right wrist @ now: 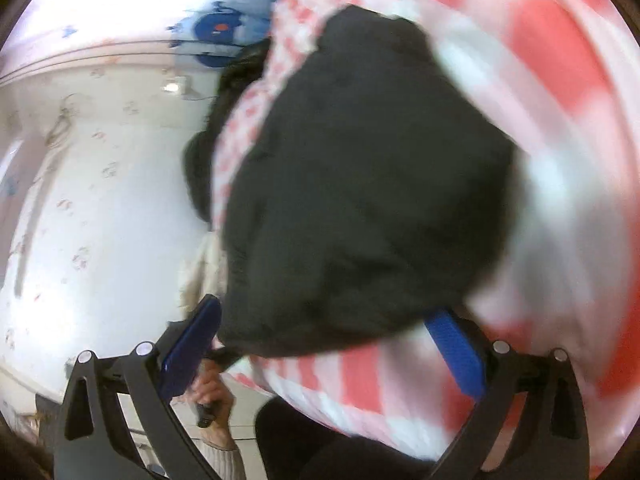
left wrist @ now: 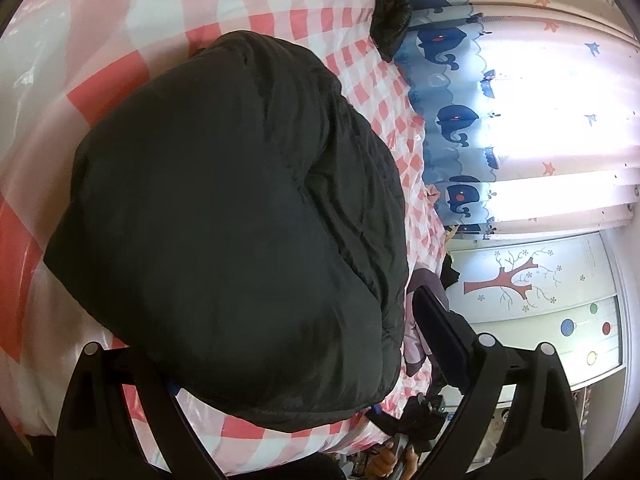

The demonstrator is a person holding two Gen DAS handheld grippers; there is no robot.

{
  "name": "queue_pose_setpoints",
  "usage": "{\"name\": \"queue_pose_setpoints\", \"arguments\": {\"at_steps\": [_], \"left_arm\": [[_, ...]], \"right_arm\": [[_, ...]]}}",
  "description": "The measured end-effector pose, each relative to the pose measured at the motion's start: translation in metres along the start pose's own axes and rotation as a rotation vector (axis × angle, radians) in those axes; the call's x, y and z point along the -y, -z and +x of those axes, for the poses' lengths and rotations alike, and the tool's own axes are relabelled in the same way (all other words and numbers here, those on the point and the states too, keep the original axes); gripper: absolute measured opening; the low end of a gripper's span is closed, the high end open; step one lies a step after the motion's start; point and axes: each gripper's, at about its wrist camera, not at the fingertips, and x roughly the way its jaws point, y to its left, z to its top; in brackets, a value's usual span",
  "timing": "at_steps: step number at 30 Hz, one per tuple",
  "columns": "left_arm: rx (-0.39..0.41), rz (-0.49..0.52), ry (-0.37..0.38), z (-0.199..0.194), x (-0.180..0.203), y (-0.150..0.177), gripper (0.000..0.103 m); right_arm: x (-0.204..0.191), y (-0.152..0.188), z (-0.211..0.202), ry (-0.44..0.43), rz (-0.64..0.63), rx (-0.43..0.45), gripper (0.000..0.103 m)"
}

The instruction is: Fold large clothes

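Pink-checked bedcover [left wrist: 160, 20], whale-print curtain [left wrist: 456, 120], tree decal wardrobe door [left wrist: 520, 280]

**Both claws spread wide**

My left claw [left wrist: 304, 352] is open, its fingers far apart; only the right finger's pad [left wrist: 440, 336] shows. My right claw [right wrist: 332, 344] is open too, blue pads [right wrist: 456, 356] wide apart. My right hand [left wrist: 390, 460] and my left hand [right wrist: 210, 394] each grip a handle.

2 close wrist views, shared black jacket [left wrist: 240, 200]
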Motion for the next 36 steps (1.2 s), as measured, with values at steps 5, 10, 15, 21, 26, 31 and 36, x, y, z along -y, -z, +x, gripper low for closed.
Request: {"name": "queue_pose_setpoints", "arguments": {"at_steps": [5,10,15,21,26,31,36], "left_arm": [[-0.001,-0.024,-0.009,0.002,-0.014,-0.001,0.089],[0.020,-0.031,-0.045,0.004,-0.013,-0.002,0.086],[0.021,-0.013,-0.133,0.004,-0.010,-0.003,0.031],[0.003,0.097,-0.155,-0.023,0.009,0.010,0.015],[0.018,0.173,-0.159,-0.073,0.010,0.041,0.017],[0.030,0.074,-0.137,-0.078,-0.042,0.051,0.045],[0.090,-0.018,-0.038,-0.086,-0.065,0.051,0.062]], "right_arm": [[0.006,0.004,0.021,0.210,0.002,0.006,0.097],[0.006,-0.005,0.017,0.031,0.037,0.088,0.097],[-0.008,-0.008,0.023,0.062,-0.009,0.094,0.029],[-0.050,0.012,0.009,0.028,-0.139,0.116,0.018],[-0.068,0.066,-0.021,0.029,-0.199,0.080,0.016],[-0.011,0.090,-0.025,0.134,-0.061,0.011,0.042],[-0.028,0.105,-0.083,0.258,-0.066,0.307,0.055]]}}
